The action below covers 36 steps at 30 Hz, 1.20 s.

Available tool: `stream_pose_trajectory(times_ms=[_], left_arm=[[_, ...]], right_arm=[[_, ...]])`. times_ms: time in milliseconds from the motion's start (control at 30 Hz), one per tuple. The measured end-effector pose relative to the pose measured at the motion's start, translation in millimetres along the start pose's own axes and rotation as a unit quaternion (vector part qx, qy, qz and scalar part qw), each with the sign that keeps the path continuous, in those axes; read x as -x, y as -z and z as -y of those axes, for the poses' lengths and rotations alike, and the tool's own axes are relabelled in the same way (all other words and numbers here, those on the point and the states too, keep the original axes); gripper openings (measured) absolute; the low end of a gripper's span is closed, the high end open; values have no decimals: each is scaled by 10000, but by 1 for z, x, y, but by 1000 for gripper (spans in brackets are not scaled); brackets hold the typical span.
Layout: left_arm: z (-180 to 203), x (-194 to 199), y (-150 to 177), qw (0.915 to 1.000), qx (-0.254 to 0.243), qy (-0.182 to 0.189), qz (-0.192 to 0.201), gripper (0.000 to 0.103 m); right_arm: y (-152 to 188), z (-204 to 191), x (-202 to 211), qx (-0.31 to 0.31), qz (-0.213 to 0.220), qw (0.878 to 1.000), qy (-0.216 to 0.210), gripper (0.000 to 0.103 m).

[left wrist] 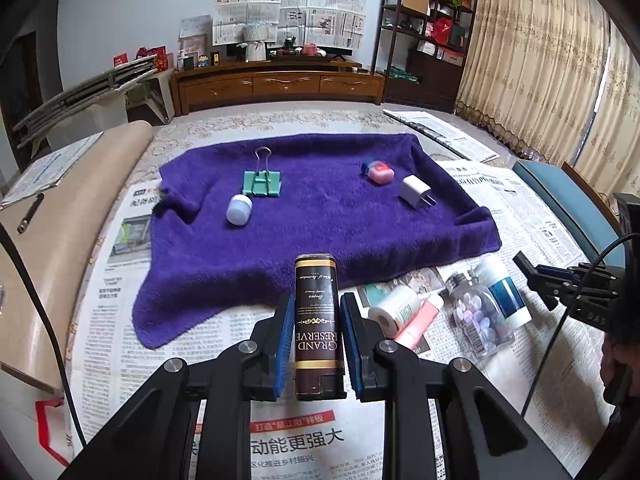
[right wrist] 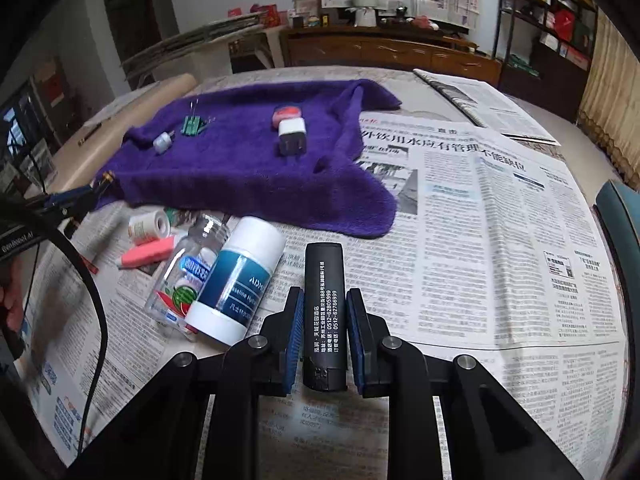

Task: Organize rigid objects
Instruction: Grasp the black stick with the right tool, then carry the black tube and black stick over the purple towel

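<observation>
The left gripper point(left wrist: 316, 320) gripped a brown lighter point(left wrist: 318, 320) in closed jaws; the right gripper point(right wrist: 323, 320) clamped a black lighter point(right wrist: 323, 312). Both hung above the newspaper-covered desk point(right wrist: 480, 240), beside a clear jar point(right wrist: 184, 276) of sweets.

Bkgd: wooden TV cabinet point(left wrist: 280, 84) w/ newspapers taped on wall point(left wrist: 288, 16) above, dark shelving unit point(left wrist: 428, 24) at right, beige curtains point(left wrist: 536, 64), folded chairs point(left wrist: 92, 88) at left.

A towel point(left wrist: 320, 216) lay on the newspaper-covered counter point(left wrist: 520, 216). On it, a clip point(left wrist: 262, 184) sat just behind a small bottle point(left wrist: 239, 209) at left; an eraser point(left wrist: 378, 172) and a plug point(left wrist: 414, 191) lay at right. Before the towel's near edge, a tape roll point(left wrist: 394, 310), tube point(left wrist: 420, 320), jar point(left wrist: 480, 312) and bottle point(left wrist: 506, 292) lay clustered.
</observation>
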<state>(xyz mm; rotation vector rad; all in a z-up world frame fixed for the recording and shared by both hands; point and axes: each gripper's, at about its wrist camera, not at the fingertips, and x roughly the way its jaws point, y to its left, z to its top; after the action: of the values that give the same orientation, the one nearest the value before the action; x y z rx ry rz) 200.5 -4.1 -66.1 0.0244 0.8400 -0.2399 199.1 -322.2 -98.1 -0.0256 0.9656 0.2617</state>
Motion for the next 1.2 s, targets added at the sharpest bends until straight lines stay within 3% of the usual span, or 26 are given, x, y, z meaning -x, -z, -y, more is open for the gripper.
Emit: stream_pose_trajectory(times_ms=[333, 633, 867, 1200], left_arm=[[-11, -10, -38, 10000, 38, 65, -10, 23], [-23, -48, -71, 9998, -18, 17, -182, 23], [-27, -87, -79, 9991, -28, 80, -425, 23], [-20, -119, -78, 9960, -455, 180, -752, 23]], right_arm=[[-37, 8, 9, -252, 209, 9990, -296, 21], [-107, -16, -6, 25, 355, 9977, -582, 21], [-137, -52, -52, 453, 13, 9964, -711, 21], [-127, -72, -107, 801, -608, 9926, -684, 21]])
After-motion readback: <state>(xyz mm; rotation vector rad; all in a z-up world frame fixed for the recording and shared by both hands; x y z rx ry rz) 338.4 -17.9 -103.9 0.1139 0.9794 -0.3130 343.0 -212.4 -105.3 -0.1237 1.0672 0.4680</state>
